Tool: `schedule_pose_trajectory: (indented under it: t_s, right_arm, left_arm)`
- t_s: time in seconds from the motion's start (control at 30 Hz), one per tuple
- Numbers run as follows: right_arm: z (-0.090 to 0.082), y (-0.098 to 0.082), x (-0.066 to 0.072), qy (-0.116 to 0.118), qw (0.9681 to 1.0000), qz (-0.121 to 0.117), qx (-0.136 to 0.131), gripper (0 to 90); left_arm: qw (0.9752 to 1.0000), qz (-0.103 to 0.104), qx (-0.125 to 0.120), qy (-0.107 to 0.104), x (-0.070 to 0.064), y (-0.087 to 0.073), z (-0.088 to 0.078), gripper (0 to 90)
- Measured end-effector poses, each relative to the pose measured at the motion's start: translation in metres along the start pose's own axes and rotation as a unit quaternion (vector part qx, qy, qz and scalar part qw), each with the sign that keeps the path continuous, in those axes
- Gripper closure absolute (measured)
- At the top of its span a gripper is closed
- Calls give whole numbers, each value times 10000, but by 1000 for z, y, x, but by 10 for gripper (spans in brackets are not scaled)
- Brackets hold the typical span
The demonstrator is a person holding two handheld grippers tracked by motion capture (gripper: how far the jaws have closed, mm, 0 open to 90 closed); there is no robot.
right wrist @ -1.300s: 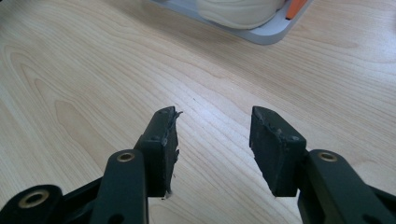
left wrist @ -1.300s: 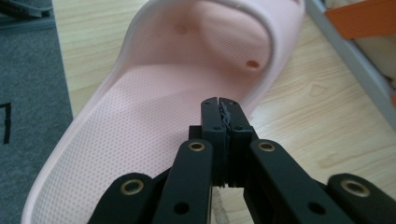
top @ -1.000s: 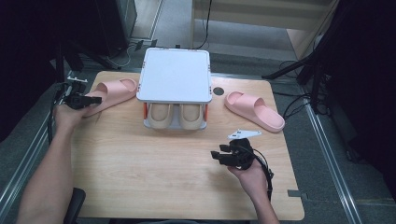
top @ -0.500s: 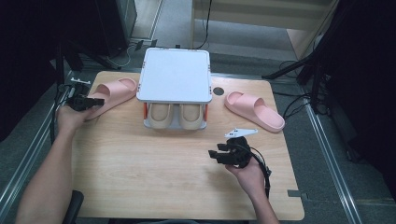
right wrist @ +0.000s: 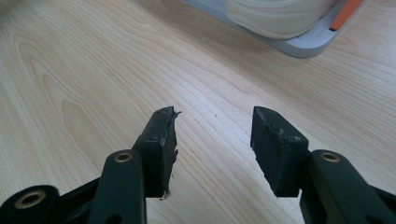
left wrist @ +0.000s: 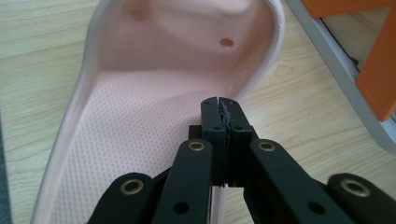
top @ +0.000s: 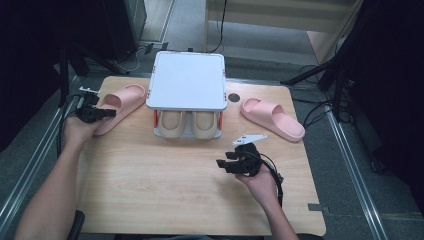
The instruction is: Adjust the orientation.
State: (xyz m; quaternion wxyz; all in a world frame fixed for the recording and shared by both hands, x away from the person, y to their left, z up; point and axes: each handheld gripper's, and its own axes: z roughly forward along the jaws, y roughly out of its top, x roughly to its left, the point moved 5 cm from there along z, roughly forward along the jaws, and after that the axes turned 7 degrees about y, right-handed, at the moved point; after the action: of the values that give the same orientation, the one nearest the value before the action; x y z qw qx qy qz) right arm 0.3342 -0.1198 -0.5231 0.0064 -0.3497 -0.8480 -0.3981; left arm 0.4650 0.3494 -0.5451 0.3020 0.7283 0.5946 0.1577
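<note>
A pink slipper (top: 122, 100) lies at the table's left, another pink slipper (top: 272, 117) at the right. Between them stands a white-topped rack (top: 187, 80) with a beige pair (top: 172, 122) on its lower shelf. My left gripper (top: 111, 113) is shut, its tips over the near end of the left slipper. In the left gripper view the pads (left wrist: 219, 105) meet above the slipper's (left wrist: 140, 93) right rim, and I see nothing between them. My right gripper (top: 223, 165) hovers open over bare wood in front of the rack, its jaws (right wrist: 215, 135) wide apart with nothing in them.
The wooden table (top: 165, 190) has a dark round hole (top: 231, 97) beside the rack. Orange posts (left wrist: 378, 60) of the rack show close on the right in the left gripper view. Metal rails run along both table sides, with cables on the floor behind.
My left hand has crept slightly to the right, toward the left slipper. The slipper itself has not shifted. The right hand has stayed where it was.
</note>
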Motion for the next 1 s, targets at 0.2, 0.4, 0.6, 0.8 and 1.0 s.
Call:
schedule_pose_trajectory:
  t_s: [0.2,0.4,0.6,0.8,1.0]
  right_arm:
    - [1,1,1,17,10000,-16,7,512]
    - [2,1,0,20,10000,-7,30,511]
    - [3,1,1,18,10000,-28,46,511]
    - [6,1,1,19,9999,-34,93,510]
    - [4,0,0,16,10000,-10,67,510]
  left_arm:
    - [9998,151,79,-95,-17,1,3,896]
    - [9994,196,120,-267,-38,4,9,896]
    - [9995,92,125,-288,-51,9,15,896]
    - [9995,109,119,-268,-60,13,19,895]
    - [9997,74,79,-237,-55,14,13,796]
